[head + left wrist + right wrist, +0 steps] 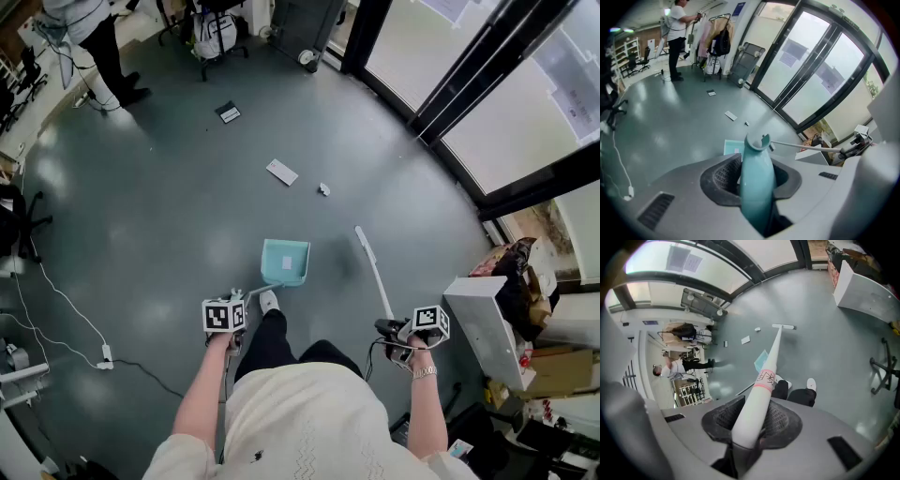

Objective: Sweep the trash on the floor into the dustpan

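A teal dustpan [285,262] rests on the grey floor ahead of me, its handle [756,183] clamped in my left gripper [226,317], which is shut on it. My right gripper [412,330] is shut on the white broom handle [759,400]; the broom [371,266] slants forward with its head [783,326] on the floor right of the dustpan. Trash lies beyond: a white card [281,172], a small crumpled scrap [323,189] and a dark packet [228,112] further off. The card [731,115] and scrap [746,123] also show in the left gripper view.
A glass wall with dark frames [469,84] runs along the right. A white cabinet [487,328] and boxes stand at my right. A person [98,42] stands at the far left near a clothes rack [717,42]. Cables and a power strip [106,355] lie at left.
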### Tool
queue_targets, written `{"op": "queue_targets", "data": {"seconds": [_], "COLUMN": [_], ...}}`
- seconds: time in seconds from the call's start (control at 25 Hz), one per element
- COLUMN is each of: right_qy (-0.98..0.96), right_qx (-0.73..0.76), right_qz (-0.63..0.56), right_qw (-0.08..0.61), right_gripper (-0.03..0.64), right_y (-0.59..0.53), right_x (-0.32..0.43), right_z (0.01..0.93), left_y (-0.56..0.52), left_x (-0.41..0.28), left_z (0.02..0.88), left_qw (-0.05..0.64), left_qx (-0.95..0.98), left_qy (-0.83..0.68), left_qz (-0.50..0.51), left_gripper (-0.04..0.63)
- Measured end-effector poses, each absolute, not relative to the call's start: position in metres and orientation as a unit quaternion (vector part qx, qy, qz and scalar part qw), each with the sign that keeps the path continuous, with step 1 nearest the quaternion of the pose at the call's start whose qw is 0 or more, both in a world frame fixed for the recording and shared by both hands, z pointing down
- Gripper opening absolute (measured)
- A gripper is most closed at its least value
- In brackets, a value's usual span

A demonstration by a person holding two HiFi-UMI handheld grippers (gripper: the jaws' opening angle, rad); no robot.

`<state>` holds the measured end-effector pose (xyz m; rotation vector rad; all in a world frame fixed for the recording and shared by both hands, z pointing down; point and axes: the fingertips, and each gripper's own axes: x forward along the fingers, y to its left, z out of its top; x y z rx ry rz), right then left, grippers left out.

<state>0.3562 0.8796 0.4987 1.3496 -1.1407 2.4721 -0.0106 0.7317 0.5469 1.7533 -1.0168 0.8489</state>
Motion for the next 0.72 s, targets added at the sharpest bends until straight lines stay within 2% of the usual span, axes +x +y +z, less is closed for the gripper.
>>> {"op": "queue_targets", "data": {"seconds": [0.24, 0.52, 0.72], "right_qy": [-0.391, -0.401, -0.402], "right_qx": [0.458, 0.448, 0.418], "right_qz": [0.798, 0.796, 0.81], "right_qw": [0.028, 0.07, 0.088], "right_gripper": [0.097, 0.097, 0.097], "right_y": [0.758, 0.643, 0.555], "right_x": [0.366, 0.42, 0.465], "right_z": [0.499, 0.525, 0.55], "left_y": [0.618, 0.531, 0.474], "left_x": [0.019, 0.078, 0.117], "left_z": [0.566, 0.608, 0.631], "left_qw": [0.405, 0.344, 0.333], "left_qx": [0.727, 0.73, 0.709], "left_qy": [-0.374, -0.343, -0.343], "left_qz": [0.409, 0.481, 0.517], "left_gripper": [0.109, 0.097, 0.097]}}
